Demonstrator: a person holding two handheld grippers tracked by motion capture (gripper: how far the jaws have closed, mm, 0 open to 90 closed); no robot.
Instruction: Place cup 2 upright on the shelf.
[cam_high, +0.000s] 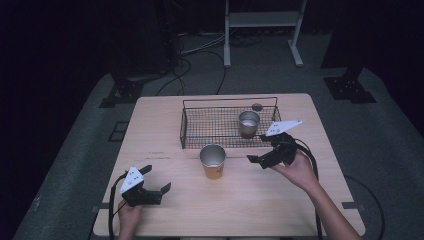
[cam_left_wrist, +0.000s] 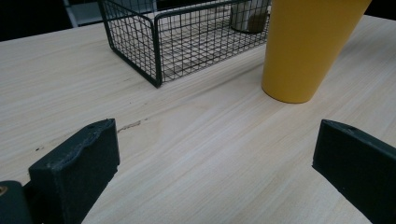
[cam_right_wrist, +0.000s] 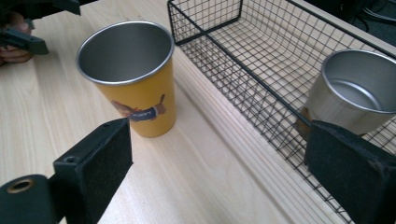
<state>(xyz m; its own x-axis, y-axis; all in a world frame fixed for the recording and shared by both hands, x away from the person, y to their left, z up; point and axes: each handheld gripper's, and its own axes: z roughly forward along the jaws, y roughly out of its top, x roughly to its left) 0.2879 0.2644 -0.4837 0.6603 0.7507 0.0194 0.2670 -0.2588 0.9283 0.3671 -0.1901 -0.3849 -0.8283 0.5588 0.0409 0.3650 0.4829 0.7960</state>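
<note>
A yellow cup (cam_high: 213, 161) with a metal inside stands upright on the wooden table (cam_high: 260, 200), just in front of a black wire basket (cam_high: 183, 125). A silver cup (cam_high: 248, 123) stands in the basket's right part. My right gripper (cam_high: 256, 148) hovers to the right of the yellow cup, open and empty. In the right gripper view the yellow cup (cam_right_wrist: 135, 88) is ahead on the left and the silver cup (cam_right_wrist: 355, 93) sits behind the basket (cam_right_wrist: 205, 28) wire on the right. My left gripper (cam_high: 157, 177) rests open near the front left. The yellow cup (cam_left_wrist: 303, 51) is ahead of it.
A small dark round object (cam_high: 257, 106) lies on the table behind the basket. Bare wood stretches along the table's front and left. Beyond the table are a grey floor, cables and a white frame stand (cam_high: 262, 20).
</note>
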